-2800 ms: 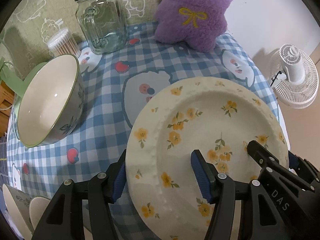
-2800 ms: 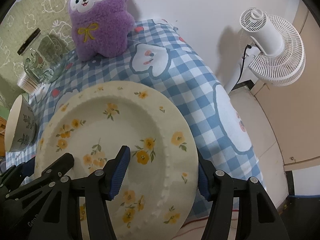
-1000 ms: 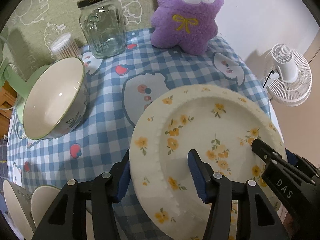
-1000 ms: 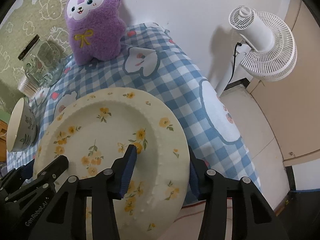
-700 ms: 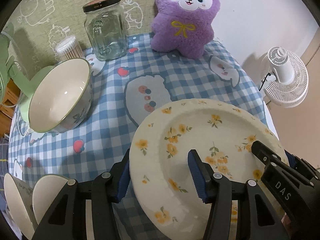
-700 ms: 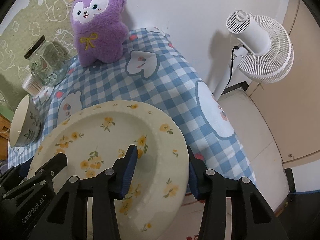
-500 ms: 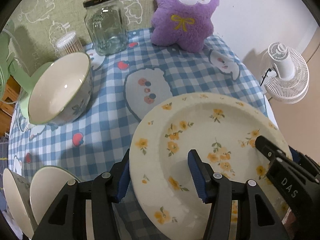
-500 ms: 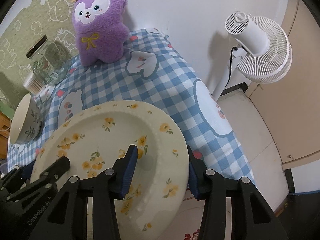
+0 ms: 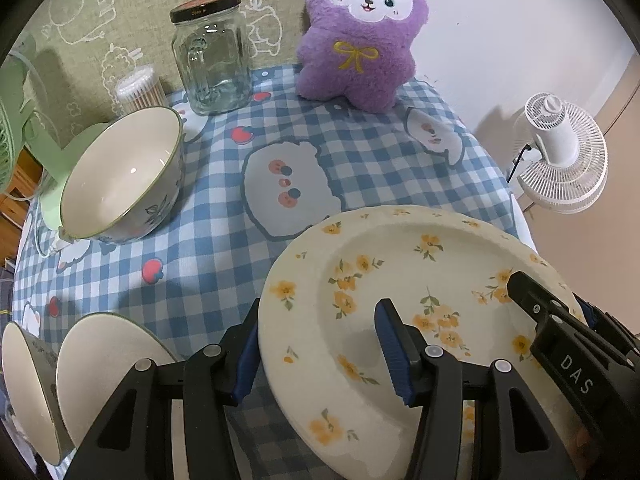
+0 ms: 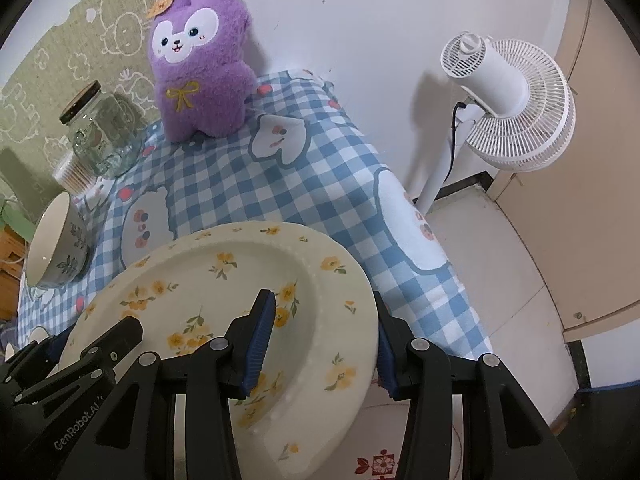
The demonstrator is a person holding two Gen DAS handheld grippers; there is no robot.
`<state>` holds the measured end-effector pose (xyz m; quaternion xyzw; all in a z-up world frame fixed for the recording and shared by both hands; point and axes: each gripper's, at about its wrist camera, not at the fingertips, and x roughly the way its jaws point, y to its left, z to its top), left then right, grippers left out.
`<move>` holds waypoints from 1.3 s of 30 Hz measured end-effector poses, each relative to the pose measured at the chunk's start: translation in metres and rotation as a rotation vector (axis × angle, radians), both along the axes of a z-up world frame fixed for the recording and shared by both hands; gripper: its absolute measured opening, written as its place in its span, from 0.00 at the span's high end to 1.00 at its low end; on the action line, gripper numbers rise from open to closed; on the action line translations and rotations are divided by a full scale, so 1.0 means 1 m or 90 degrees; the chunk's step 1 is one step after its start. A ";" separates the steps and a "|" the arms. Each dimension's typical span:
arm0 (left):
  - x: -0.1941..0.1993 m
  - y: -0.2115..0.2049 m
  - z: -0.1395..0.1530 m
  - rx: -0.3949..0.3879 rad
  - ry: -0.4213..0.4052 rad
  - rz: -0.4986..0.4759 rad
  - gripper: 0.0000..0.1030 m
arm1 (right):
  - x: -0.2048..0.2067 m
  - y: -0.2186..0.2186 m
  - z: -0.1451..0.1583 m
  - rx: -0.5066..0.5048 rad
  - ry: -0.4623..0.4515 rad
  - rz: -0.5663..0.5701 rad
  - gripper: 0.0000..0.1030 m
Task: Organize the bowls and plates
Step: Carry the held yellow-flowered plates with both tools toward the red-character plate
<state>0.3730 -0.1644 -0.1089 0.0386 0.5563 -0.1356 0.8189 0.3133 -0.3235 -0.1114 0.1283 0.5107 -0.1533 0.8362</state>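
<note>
A cream plate with yellow flowers [image 9: 384, 264] [image 10: 224, 272] is held in the air over the near right part of the checked table [image 9: 224, 240]. My left gripper [image 9: 320, 344] is shut on its left rim. My right gripper [image 10: 324, 336] is shut on its right rim and shows in the left wrist view [image 9: 560, 344]. A large bowl with a green rim [image 9: 120, 176] [image 10: 56, 248] lies tilted on the table's left. Two small white bowls [image 9: 80, 372] sit at the near left edge.
A glass jar [image 9: 212, 56], a toothpick holder [image 9: 140, 88] and a purple plush toy [image 9: 360, 36] stand at the table's back. A green fan [image 9: 24, 120] is at the far left. A white floor fan [image 10: 516, 108] stands right of the table.
Both grippers have drawn the plate back toward the near edge and lifted it; the table items look farther away and the two small bowls have come into view.
</note>
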 end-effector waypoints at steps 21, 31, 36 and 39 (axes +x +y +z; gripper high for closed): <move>-0.052 0.019 0.045 -0.025 -0.113 0.024 0.48 | -0.051 0.016 0.039 -0.013 -0.104 0.023 0.53; -0.088 0.030 0.054 -0.031 -0.163 0.037 0.48 | -0.086 0.029 0.049 -0.028 -0.157 0.037 0.53; -0.111 0.037 0.056 -0.039 -0.177 0.043 0.48 | -0.109 0.036 0.056 -0.037 -0.180 0.042 0.53; -0.128 0.041 0.061 -0.046 -0.187 0.045 0.48 | -0.125 0.041 0.062 -0.042 -0.195 0.045 0.53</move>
